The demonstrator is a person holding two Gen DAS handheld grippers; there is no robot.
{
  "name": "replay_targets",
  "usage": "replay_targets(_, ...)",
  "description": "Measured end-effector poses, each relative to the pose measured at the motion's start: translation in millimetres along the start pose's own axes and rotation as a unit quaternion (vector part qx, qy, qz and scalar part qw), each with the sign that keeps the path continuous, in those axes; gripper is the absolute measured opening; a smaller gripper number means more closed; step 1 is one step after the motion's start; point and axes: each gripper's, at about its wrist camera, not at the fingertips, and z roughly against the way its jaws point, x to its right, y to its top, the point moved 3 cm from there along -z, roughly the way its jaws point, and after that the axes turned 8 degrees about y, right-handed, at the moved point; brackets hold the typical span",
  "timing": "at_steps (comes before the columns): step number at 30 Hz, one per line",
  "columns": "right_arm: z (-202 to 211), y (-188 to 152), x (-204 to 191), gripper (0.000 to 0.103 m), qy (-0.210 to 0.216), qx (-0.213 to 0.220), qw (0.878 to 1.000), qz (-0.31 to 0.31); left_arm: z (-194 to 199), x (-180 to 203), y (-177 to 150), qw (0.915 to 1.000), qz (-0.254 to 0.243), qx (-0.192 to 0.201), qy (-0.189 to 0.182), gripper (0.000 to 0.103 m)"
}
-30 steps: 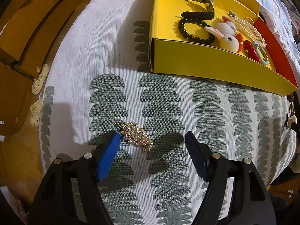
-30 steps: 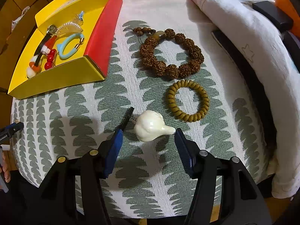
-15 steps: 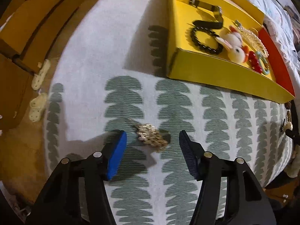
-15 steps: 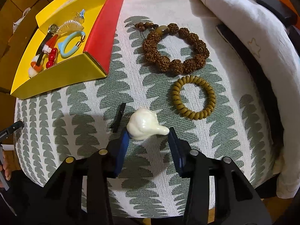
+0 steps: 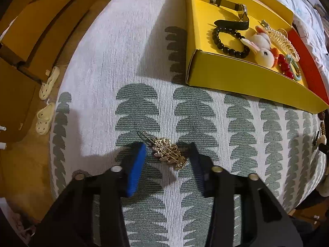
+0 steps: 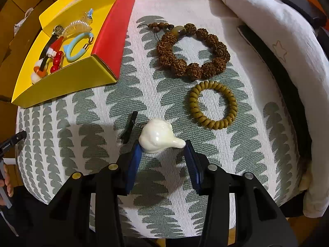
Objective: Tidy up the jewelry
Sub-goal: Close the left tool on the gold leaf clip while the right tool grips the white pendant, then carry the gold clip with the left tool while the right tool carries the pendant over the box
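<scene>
A gold leaf-shaped brooch [image 5: 167, 152] lies on the patterned cloth between the fingers of my left gripper [image 5: 168, 154]; the jaws stand close on either side, not clamped. My right gripper [image 6: 162, 156] is shut on a cream white shell-shaped pendant [image 6: 158, 138], whose black clip [image 6: 129, 130] trails to the left. The yellow jewelry box [image 5: 236, 78] holds a watch, a black bead bracelet, a plush bunny and hair clips; it also shows in the right wrist view [image 6: 61, 86].
A large brown bead bracelet [image 6: 191, 51] and an olive coil bracelet [image 6: 212, 105] lie on the cloth beyond the right gripper. A folded blanket [image 6: 267, 30] lies at right. Slippers [image 5: 46, 103] lie on the floor left of the table edge.
My left gripper has narrowed around the brooch. My right gripper has closed onto the white pendant, which has shifted a little from its clip.
</scene>
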Motion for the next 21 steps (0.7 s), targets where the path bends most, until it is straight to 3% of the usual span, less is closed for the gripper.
replay_targets(5, 1, -2, 2, 0.043, 0.002, 0.001, 1.000, -0.006, 2, 2, -3, 1.0000, 0.001, -0.001, -0.009, 0.027)
replay_targets(21, 31, -1, 0, 0.043, 0.039, 0.029, 0.999, -0.005, 27, 21, -14, 0.9986, -0.005, 0.014, -0.051, 0.027)
